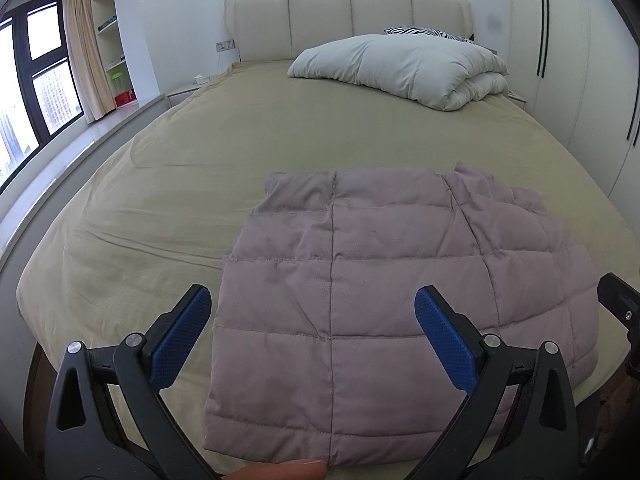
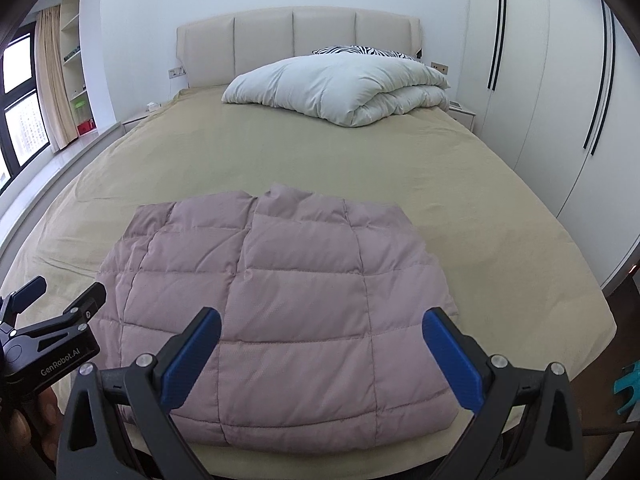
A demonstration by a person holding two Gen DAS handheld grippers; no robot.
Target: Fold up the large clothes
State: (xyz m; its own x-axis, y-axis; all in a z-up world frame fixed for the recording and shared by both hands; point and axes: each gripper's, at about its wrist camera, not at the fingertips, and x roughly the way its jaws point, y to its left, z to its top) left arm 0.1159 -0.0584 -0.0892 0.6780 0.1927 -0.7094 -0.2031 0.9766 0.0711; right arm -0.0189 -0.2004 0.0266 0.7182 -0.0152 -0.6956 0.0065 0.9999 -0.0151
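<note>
Item: mauve quilted down jacket, lying folded flat at the near edge of the bed. Left gripper and right gripper hovered above it, fingers spread, holding nothing. Folding apparently near done; next likely a final halving or smoothing.

**Camera Placement: Two Wrist Fisheyes at the Foot of the Bed**

Both cameras look forward along their gripper fingers, angled slightly down, from the foot of the bed toward the headboard. Left wrist view: positioned left, close above the folded quilted garment. Right wrist view: positioned right, equally close. Shared field: garment, bed, duvet, headboard. The right view also shows the left gripper at its left edge.
</note>
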